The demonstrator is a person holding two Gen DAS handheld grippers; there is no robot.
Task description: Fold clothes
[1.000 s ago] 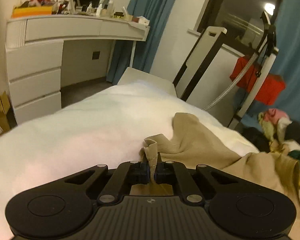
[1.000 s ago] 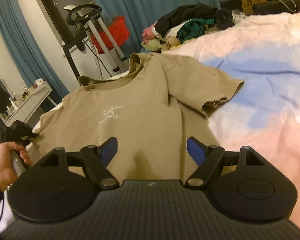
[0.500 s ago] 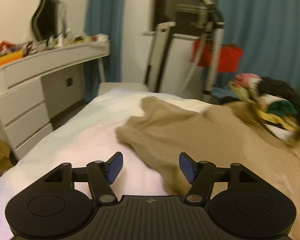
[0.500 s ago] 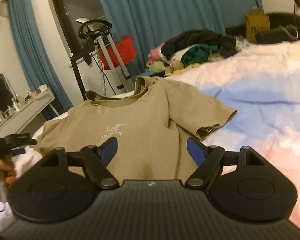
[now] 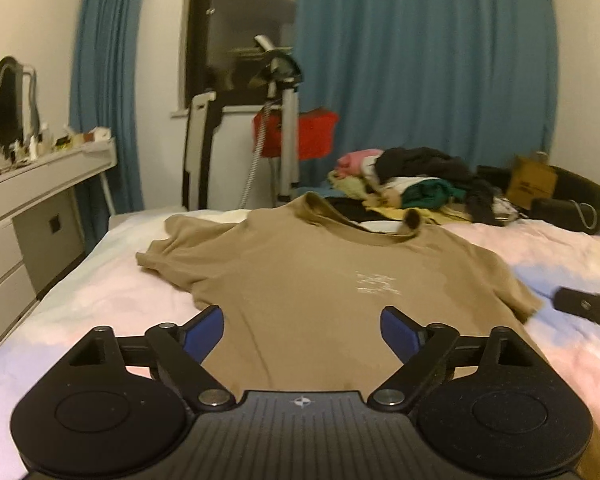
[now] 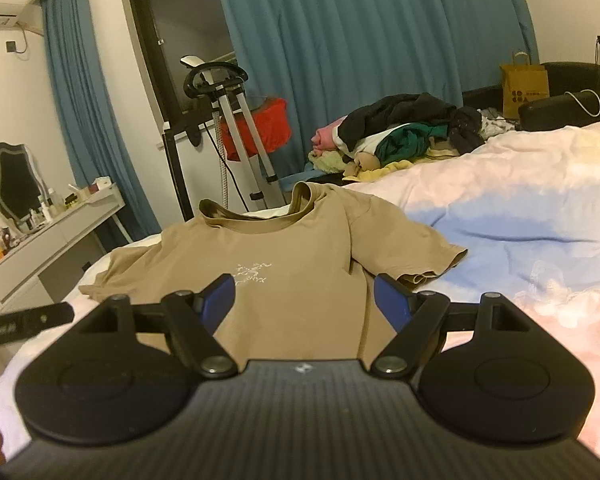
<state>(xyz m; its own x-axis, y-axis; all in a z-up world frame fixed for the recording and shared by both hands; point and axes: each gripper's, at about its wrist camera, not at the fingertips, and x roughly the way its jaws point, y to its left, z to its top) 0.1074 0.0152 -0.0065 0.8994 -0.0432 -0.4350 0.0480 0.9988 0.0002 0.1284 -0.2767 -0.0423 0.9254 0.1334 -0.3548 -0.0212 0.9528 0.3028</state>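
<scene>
The left gripper (image 5: 302,326) hangs with its blue-padded fingers (image 5: 204,330) spread wide, holding nothing; between and just beyond them lies the lower body of the tan T-shirt (image 5: 320,280). Whether the pads brush the cloth cannot be told. The right gripper (image 6: 304,298) is likewise spread wide with nothing between its fingers (image 6: 392,300), poised over the shirt's lower part near the hem.

The T-shirt (image 6: 284,264) lies front-up on the bed's pale pink-and-blue duvet (image 6: 520,240), stretching away from both claws with its collar at the far end, the neckband standing up in a ridge. A small white print sits on the chest, just ahead of the right gripper's left finger. From the left gripper, one short sleeve lies rumpled ahead and to the left, the other ahead and to the right, its cuff close to the dark tip of the other gripper at the frame's right edge. The body is mostly flat, with soft creases running lengthwise.

Beyond the collar is a pile of clothes (image 5: 412,184) in black, green, pink and yellow. Farther back stand a garment steamer (image 6: 228,128) and blue curtains (image 5: 420,60); far off to the left is a white dressing table (image 5: 40,184).
</scene>
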